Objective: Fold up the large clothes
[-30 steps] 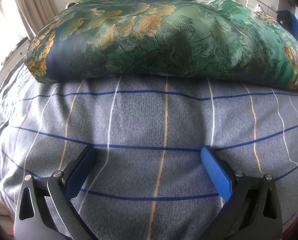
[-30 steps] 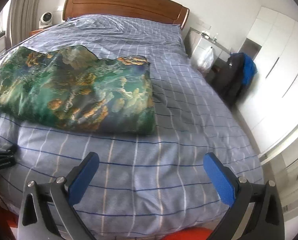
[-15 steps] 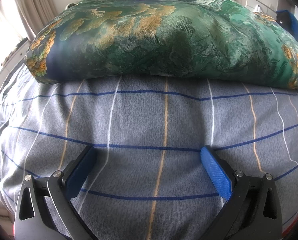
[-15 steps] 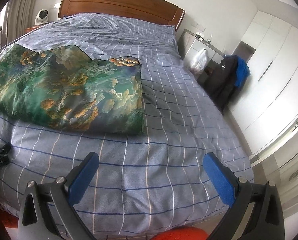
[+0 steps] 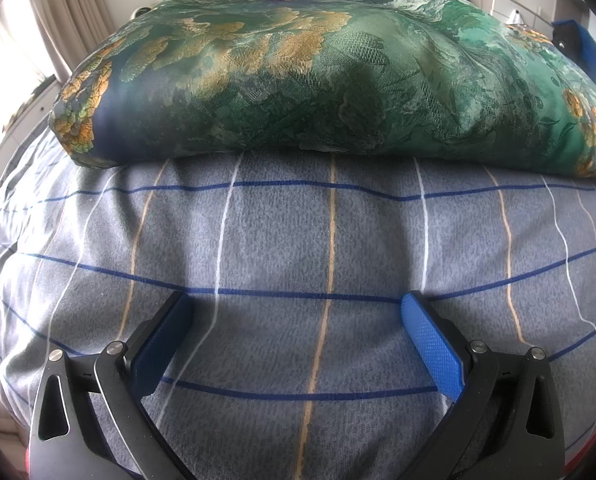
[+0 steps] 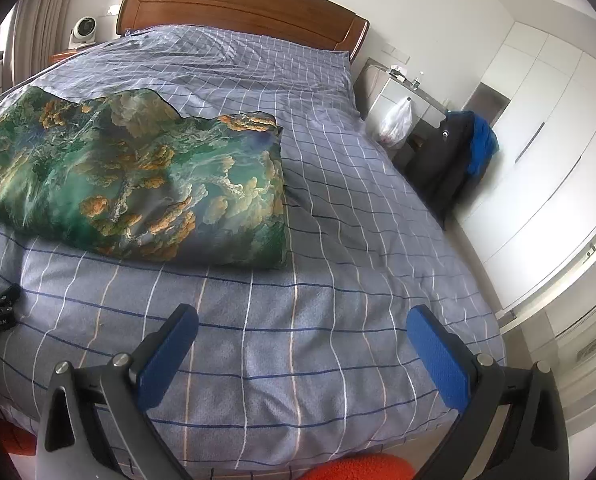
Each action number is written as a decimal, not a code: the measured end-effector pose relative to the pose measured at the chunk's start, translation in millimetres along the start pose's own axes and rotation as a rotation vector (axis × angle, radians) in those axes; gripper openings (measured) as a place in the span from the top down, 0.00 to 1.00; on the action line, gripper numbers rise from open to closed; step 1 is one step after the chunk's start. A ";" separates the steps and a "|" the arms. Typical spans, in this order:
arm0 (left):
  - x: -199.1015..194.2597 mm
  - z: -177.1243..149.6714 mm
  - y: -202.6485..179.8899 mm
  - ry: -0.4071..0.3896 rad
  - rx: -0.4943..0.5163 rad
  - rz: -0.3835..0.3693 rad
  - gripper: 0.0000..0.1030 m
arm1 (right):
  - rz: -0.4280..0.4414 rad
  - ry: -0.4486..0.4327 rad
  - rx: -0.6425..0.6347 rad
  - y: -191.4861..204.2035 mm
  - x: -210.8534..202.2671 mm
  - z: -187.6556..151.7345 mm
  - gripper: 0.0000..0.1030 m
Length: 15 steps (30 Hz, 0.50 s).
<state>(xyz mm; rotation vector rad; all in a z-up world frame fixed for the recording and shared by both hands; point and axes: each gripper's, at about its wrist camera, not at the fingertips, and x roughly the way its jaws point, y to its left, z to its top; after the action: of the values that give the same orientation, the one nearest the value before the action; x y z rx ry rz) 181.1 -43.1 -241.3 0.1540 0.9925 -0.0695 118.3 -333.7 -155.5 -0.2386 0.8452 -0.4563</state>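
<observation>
Left wrist view: the left hand-held gripper (image 5: 295, 312) is released, its blue pads spread wide and empty, low over the checked bed cover (image 5: 330, 248). The green patterned garment (image 5: 318, 76) lies at 12 o'clock, its near folded edge running across just beyond the pads, apart from them.

Right wrist view: the right hand-held gripper (image 6: 302, 328) is likewise released and holds nothing, raised above the foot of the bed (image 6: 318, 152). The green patterned garment (image 6: 137, 176) sits at 10 o'clock as a roughly rectangular, doubled-over bundle, its far edge uneven. A wooden headboard (image 6: 241, 12) is at 12 o'clock; white wardrobes (image 6: 546, 128) at 2 o'clock.

Judgement: the fold seems partly done, with neither gripper engaged. The next move likely calls for both grippers to reach the near corners, pinch through all layers, and carry them over evenly.
</observation>
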 end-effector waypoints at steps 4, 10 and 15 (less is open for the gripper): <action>0.0 0.0 0.0 0.000 0.000 0.000 0.01 | 0.001 0.002 0.001 -0.2 -0.3 -0.3 0.00; 0.0 -0.2 0.0 -0.001 0.000 0.000 0.01 | -0.004 0.003 0.001 -0.1 0.7 -0.8 0.00; 0.0 -0.3 -0.2 -0.001 0.000 0.001 0.01 | -0.004 0.007 0.004 -0.3 1.7 -1.7 0.00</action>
<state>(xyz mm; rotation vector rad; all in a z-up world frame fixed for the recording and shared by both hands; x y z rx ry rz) 180.8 -43.2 -241.5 0.1543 0.9913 -0.0688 117.9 -334.9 -157.6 -0.2350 0.8508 -0.4629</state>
